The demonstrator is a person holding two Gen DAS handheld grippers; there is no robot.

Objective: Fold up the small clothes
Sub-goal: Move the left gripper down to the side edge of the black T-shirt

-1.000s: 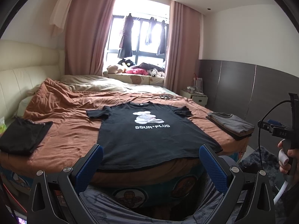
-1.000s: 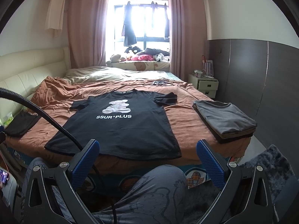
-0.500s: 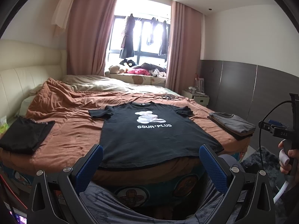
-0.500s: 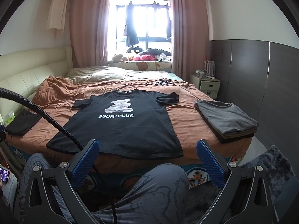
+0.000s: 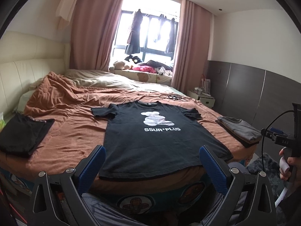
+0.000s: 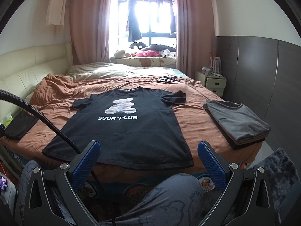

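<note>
While hovering wide open and empty, left claw (image 5: 151, 163) and right claw (image 6: 148, 159) facing flat black printed cotton T-shirt (image 6: 124, 126) on orange-brown bed (image 6: 195, 120); aiming for near hem corners, pinching together.

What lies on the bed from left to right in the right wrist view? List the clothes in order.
folded black garment → black T-shirt spread flat → stack of folded grey clothes at the bed's right edge.

black t-shirt (image 5: 156, 137) lies flat on the bed (image 5: 75, 131), beyond the left gripper's (image 5: 152, 166) spread blue fingers (image 5: 92, 167).
</note>
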